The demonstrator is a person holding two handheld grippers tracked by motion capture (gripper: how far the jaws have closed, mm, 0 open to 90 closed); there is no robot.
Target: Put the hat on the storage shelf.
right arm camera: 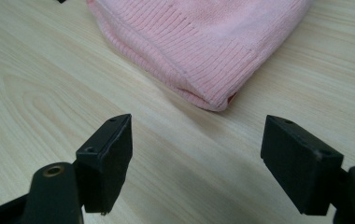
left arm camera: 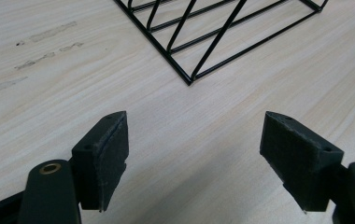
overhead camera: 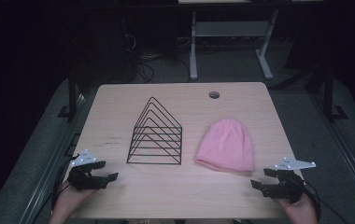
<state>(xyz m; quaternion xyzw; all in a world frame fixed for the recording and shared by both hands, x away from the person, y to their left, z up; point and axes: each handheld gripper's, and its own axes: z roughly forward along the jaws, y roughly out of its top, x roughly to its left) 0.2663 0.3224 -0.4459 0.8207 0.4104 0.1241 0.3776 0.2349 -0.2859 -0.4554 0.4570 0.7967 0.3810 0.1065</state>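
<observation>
A pink knitted beanie [overhead camera: 227, 144] lies flat on the wooden table [overhead camera: 119, 102], right of centre, with its ribbed brim [right arm camera: 199, 70] toward the near edge. A black wire rack [overhead camera: 156, 134] with triangular dividers stands to the left of it. My left gripper [overhead camera: 106, 170] rests near the front left corner, open and empty, a short way from the wire rack's near corner [left arm camera: 189, 79]. My right gripper [overhead camera: 263, 178] sits at the front right, open and empty, just short of the beanie's brim corner. In each gripper view the jaws stand wide apart over bare wood.
A round cable hole [overhead camera: 214, 95] sits near the table's far edge. Faint scuff marks [left arm camera: 45, 46] show on the wood left of the rack. Beyond the table stand a white desk frame [overhead camera: 231, 42] and cables on a dark floor.
</observation>
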